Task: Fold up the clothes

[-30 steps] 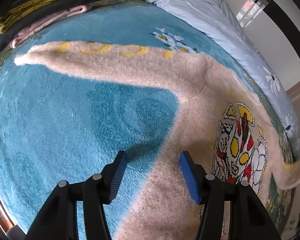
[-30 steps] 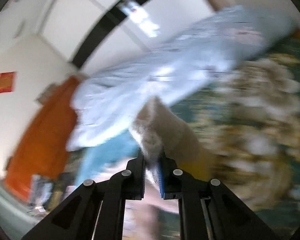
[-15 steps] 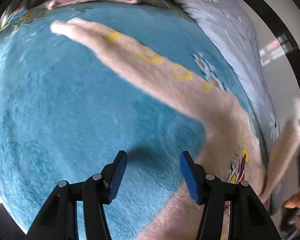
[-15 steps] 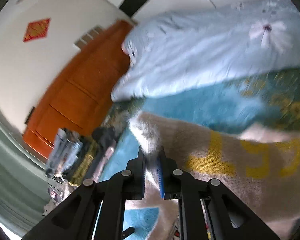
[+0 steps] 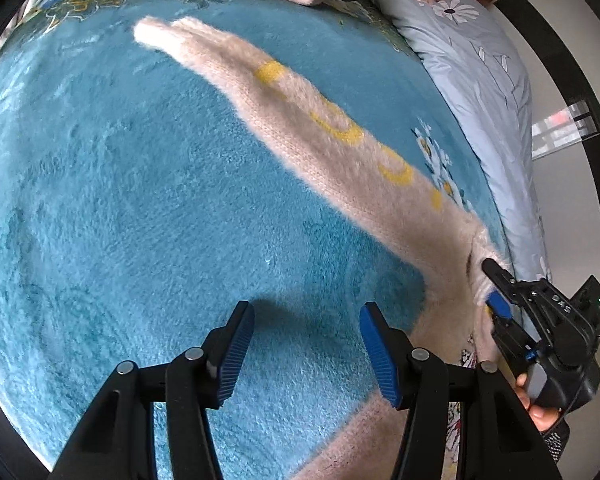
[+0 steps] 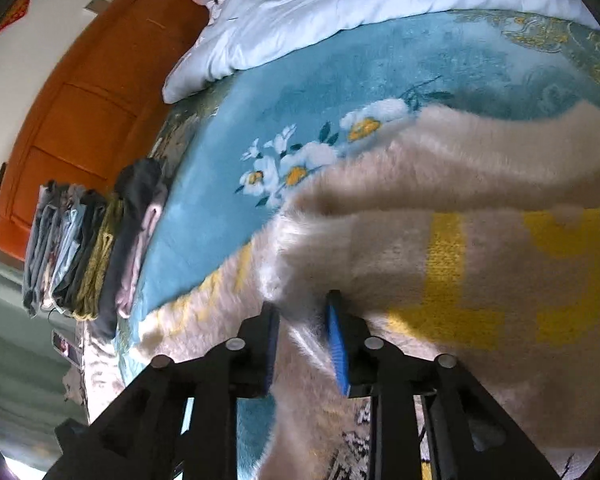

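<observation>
A fuzzy beige sweater [image 5: 332,148] with yellow markings lies on a teal blanket [image 5: 140,200]. One sleeve stretches to the upper left in the left wrist view. My left gripper [image 5: 306,346] is open and empty, just above the blanket beside the sweater's body. My right gripper [image 6: 302,320] holds the cuff of the other sleeve [image 6: 300,248] over the sweater's body; its jaws stand slightly parted around the fabric. The right gripper also shows in the left wrist view [image 5: 496,300] at the sweater's shoulder.
A stack of folded clothes [image 6: 88,248] sits at the blanket's far edge. A light blue floral duvet [image 6: 340,4] lies along one side. An orange wooden headboard [image 6: 72,116] stands behind.
My right gripper has carried the sleeve cuff down and across onto the sweater's body, and its jaws have parted a little. My left gripper has drifted left off the sweater, over the bare blanket.
</observation>
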### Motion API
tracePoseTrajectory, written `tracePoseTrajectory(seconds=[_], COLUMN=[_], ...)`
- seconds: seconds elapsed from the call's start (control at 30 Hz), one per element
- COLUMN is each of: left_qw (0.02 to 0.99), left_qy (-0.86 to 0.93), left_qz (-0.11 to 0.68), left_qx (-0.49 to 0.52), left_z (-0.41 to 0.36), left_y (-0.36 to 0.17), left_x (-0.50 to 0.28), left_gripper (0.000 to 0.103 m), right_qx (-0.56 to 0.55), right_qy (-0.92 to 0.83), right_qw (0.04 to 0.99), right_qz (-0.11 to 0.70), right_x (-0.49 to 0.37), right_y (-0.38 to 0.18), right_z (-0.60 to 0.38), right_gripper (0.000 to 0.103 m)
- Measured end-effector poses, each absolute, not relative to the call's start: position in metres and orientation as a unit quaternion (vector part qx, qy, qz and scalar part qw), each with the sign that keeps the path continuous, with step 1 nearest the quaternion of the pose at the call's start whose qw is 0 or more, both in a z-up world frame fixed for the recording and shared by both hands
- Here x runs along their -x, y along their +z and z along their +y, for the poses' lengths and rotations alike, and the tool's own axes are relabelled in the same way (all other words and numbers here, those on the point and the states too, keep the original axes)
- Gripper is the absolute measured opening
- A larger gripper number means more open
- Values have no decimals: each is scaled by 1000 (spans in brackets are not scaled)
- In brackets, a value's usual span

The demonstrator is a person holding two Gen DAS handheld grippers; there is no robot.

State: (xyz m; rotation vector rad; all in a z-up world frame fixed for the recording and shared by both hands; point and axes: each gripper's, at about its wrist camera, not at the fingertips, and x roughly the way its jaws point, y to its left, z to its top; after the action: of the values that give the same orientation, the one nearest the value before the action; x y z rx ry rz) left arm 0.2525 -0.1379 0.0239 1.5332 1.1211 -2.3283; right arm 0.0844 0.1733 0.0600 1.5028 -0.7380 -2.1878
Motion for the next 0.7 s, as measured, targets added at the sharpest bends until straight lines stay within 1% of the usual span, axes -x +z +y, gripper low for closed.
tracePoseTrajectory(seconds=[0.03,0.07,0.13,0.23,0.3,0.37,0.4,0.5,0.6,0.7], left_qw=[68,68,68,67,64,68,78,119,128,139], left_qy=[-774,-774,-774,-773,-772,-774,-778,-786,-779,-779], left_qz=[370,370,372,383,400,418,423,429,455,461], left_qx=[-509,-509,-507,-500,-489,-471,-459,-429,-412,-402], left_z=[-137,-137,-139,-143,-150,-163,-173,-202,-225,-245], left_y=[24,25,25,26,28,32,35,40,36,33], left_x=[-252,-252,-252,-252,-254,-255,-255,-254,-250,-245], left_gripper=[59,59,59,59,59,59,59,59,59,59], right_qx=[-533,-531,-522,-495,-464,-431,-419,-419,-438,-451], right_qy=[-776,-770,-762,-791,-829,-864,-879,-890,-878,-867], right_qw=[203,221,257,254,210,165,130,68,64,65], right_qz=[-268,-276,-284,-256,-229,-202,-186,-165,-182,-202], right_x=[-87,-91,-101,-123,-139,-156,-163,-175,-179,-179], right_y=[62,66,79,106,124,141,146,141,122,101], right_z=[175,178,187,211,246,281,302,344,362,371], right_gripper=[36,46,51,51,52,57,57,57,57,57])
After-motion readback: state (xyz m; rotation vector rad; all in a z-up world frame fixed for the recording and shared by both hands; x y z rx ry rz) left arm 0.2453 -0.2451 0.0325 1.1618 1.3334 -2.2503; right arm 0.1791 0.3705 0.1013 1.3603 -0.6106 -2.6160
